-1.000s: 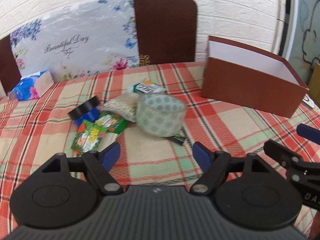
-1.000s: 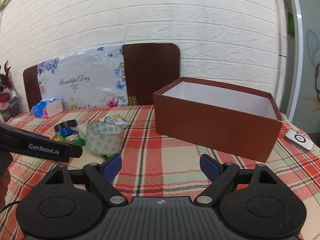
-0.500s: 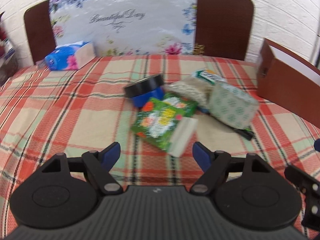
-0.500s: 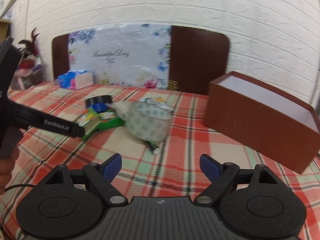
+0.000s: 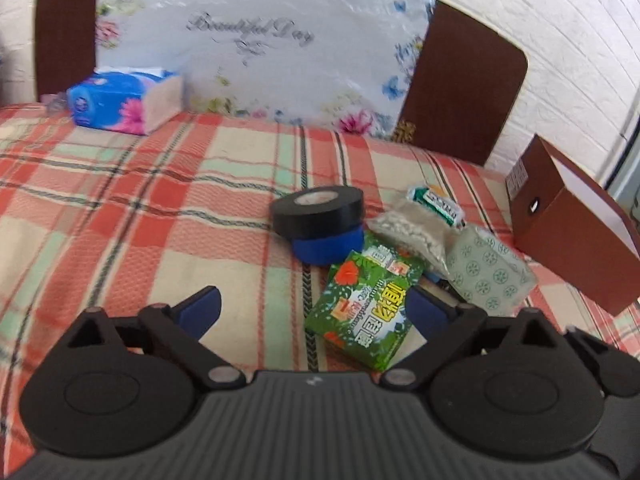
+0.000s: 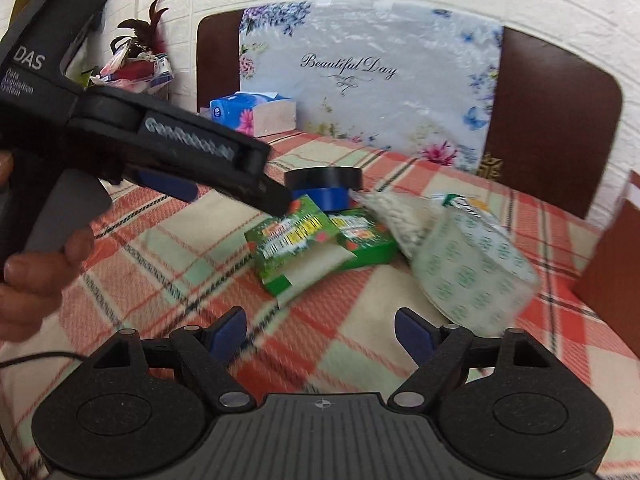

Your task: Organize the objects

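Observation:
A pile lies on the plaid tablecloth: a black tape roll [image 5: 318,212] stacked on a blue one [image 5: 328,246], a green printed box [image 5: 366,300], a bag of white pellets [image 5: 412,234], a patterned clear tape roll [image 5: 486,276] and a green gum packet [image 5: 436,204]. My left gripper [image 5: 314,308] hovers just before the pile with its jaws opening. The green box lies between the fingers near the right one, and no pad presses it. My right gripper [image 6: 320,332] stands open over bare cloth, short of the green box [image 6: 292,236] and the clear tape roll [image 6: 468,264].
An open brown box [image 5: 572,240] stands at the right. A blue tissue pack [image 5: 120,100] sits at the back left before a flowered panel [image 5: 256,52] and brown chair backs. In the right wrist view the left gripper [image 6: 276,200] and a hand [image 6: 36,276] cross the left side.
Both views have swung left from the brown box toward the pile and come closer. The left jaws have spread wider around the green box. The right jaws look unchanged.

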{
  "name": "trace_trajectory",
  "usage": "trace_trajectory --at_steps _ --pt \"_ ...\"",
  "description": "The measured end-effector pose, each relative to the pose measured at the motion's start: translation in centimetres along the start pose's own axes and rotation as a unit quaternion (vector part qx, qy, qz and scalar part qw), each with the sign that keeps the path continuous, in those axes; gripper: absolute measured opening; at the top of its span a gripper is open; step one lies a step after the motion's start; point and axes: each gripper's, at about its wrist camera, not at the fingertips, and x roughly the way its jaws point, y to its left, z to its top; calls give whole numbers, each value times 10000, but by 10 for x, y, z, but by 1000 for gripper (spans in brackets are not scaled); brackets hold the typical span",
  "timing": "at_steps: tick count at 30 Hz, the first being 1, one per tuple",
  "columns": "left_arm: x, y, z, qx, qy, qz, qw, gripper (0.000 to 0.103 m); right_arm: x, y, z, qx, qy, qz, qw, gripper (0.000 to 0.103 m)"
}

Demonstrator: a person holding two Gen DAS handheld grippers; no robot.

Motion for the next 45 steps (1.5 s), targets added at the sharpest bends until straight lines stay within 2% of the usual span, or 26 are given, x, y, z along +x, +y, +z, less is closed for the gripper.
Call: trace_trajectory --at_steps 1,3,4,5,6,7,8,11,14,15,18,21,23,25,26,27,28,29,30,32,40,45 --pt "7 2 1 -47 56 -34 10000 100 7 2 4 -6 26 60 10000 84" --pt "21 5 -1 -162 173 -333 9992 94 23 4 10 -70 77 109 9999 82" --pt "28 6 -3 -217 341 -445 9982 75 31 4 12 -95 137 125 9998 76" --pt "31 7 -5 -347 440 -647 9963 60 38 3 13 -62 243 207 9995 57" --pt "28 7 -6 -463 448 -820 9945 54 37 1 14 64 221 342 9991 50" --pt "21 4 -7 -490 462 -817 9944 51 31 -1 17 195 205 333 9990 41" --pt "11 -2 -6 -465 378 -760 9953 50 24 -3 19 277 137 346 9989 38" --pt "-18 -28 5 -251 31 -998 9947 50 -10 -15 23 394 -365 321 9980 38" --pt "-31 -79 26 293 -304 -1280 9909 50 -42 -33 24 272 -884 25 9957 37" --pt "-31 -99 32 497 -356 -1441 9877 50 -50 -39 24 170 -1038 -130 9944 37" --pt "-23 -165 47 1164 -601 -1598 9784 51 -75 -64 20 -200 -1414 -886 9858 37" --pt "-7 -225 66 1428 -564 -2001 9677 51 -91 -108 17 -251 -1527 -1493 9766 36" --pt "5 -264 74 1661 -630 -2144 9605 51 -100 -145 17 -145 -1515 -1800 9718 34" --pt "22 -302 77 1870 -746 -2086 9571 55 -100 -180 17 -90 -1409 -1991 9698 37" --pt "33 -318 77 1975 -841 -1995 9561 64 -96 -196 15 -82 -1323 -2102 9686 42" --pt "44 -333 75 2116 -937 -1822 9556 68 -89 -212 13 -39 -1151 -2210 9684 46" --pt "58 -345 73 2254 -932 -1568 9571 72 -82 -227 9 103 -923 -2292 9689 52" --pt "71 -355 71 2342 -798 -1338 9596 72 -86 -239 4 395 -1051 -2152 9701 62" --pt "80 -359 70 2337 -605 -1257 9623 71 -90 -245 0 656 -1086 -2080 9699 61" --pt "86 -354 64 2217 -427 -1363 9646 72 -96 -247 -7 816 -1196 -2090 9671 61" --pt "63 -336 57 2338 -443 -765 9683 72 -108 -231 -22 1377 -1519 -1965 9588 61" --pt "36 -316 47 2319 -573 -663 9688 75 -114 -221 -31 1616 -1474 -1852 9580 62"
